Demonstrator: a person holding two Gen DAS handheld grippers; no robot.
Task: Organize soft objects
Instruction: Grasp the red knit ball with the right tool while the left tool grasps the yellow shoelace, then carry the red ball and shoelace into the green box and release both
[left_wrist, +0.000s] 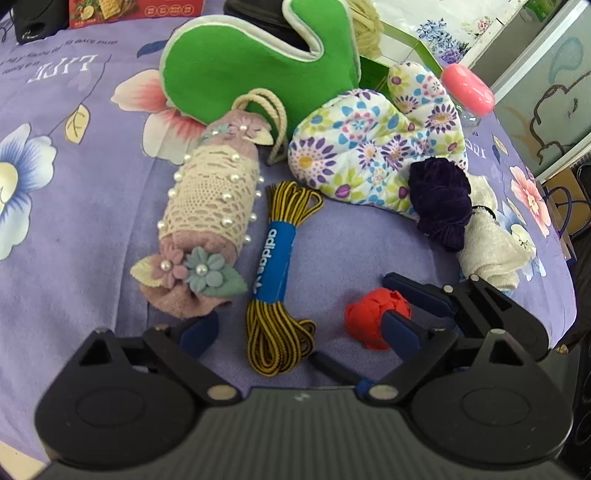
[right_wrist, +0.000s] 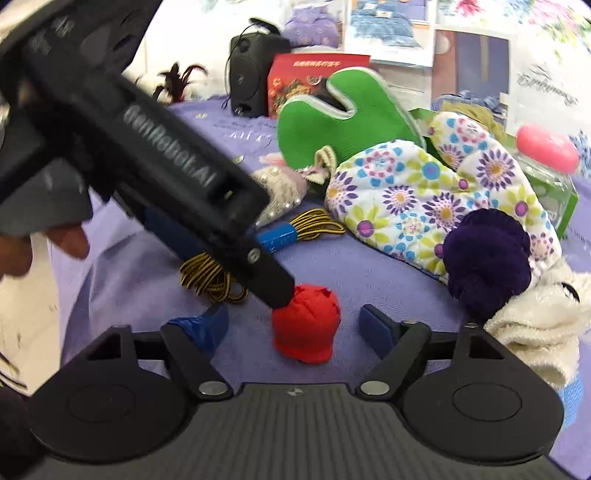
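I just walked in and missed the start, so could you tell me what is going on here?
A person holds two tongs over soft items on a purple floral bedsheet. The right tongs are open around a small red fabric ball. The left tongs are open too, one finger touching that ball. Nothing is lifted yet.

The shoelace bundle (left_wrist: 277, 271) lies between the lace pouch (left_wrist: 207, 218) and the ball (left_wrist: 373, 317), mitts (left_wrist: 376, 147) behind.

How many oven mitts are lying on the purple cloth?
2. The plain green padded oven mitt lies at the far side. The white quilted oven mitt with flower print lies right of it, partly under the dark purple velvet scrunchie. Others may be hidden.
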